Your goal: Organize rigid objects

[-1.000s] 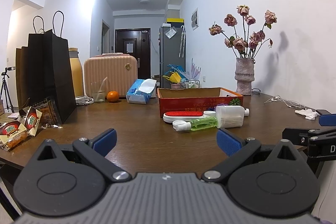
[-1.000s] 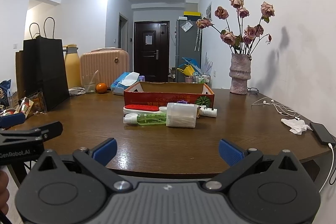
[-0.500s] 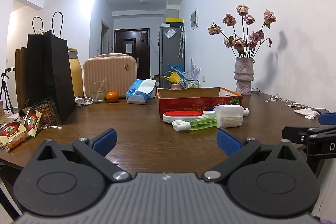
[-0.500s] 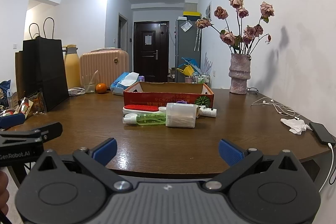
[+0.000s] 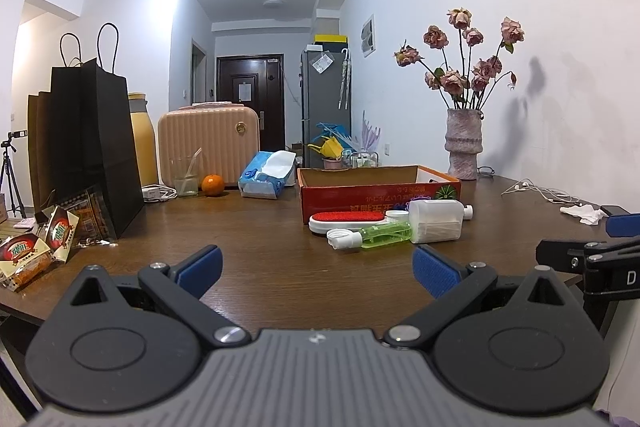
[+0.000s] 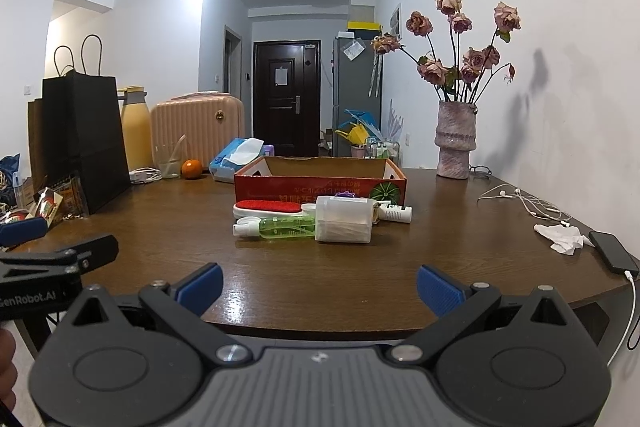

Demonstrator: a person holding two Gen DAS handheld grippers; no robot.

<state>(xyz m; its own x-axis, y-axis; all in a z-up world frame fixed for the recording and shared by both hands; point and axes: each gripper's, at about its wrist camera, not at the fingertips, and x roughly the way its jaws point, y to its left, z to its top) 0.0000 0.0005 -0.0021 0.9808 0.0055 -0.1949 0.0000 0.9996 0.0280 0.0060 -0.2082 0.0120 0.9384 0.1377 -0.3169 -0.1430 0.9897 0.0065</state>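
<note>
1. L gripper (image 5: 316,265): jaws spread wide, nothing between pads, hovering at near table edge. R gripper (image 6: 318,285): same, spread and empty, alongside to the right.

2. Task items, straight ahead of both tools, well apart from the pads, clustered against front wall of the red cardboard box (image 6: 320,183):
- green spray bottle (image 6: 280,227), lying on its side, closest to tools, cap pointing left.
- clear plastic container (image 6: 343,219), on its side, touching bottle's right end.
- red-topped brush (image 6: 270,207), flat, just behind bottle.
- small white tube (image 6: 394,213), behind/right of container.
- box itself open-topped; contents not visible from here.

3. Risks (judgement): items packed tight, so closing on the bottle likely nudges container or brush too. Bottle and container look smooth and round-ish; may roll or slip out of pads if pinched off-centre. Low approach angle: lower finger could scrape the tabletop. Two tools converging on one cluster could collide.

4. Surface: dark wood table (image 6: 440,247), glossy, light glare near front edge. Further out: phone (image 6: 612,251) w/ cable and crumpled tissue (image 6: 562,237) far right; vase of dried roses (image 6: 456,139) beyond box; black paper bag (image 5: 92,147), snack packs (image 5: 36,247), orange (image 5: 212,183) to the left.

5. Room: white walls, ceiling lamp on, hallway w/ dark door behind.
</note>
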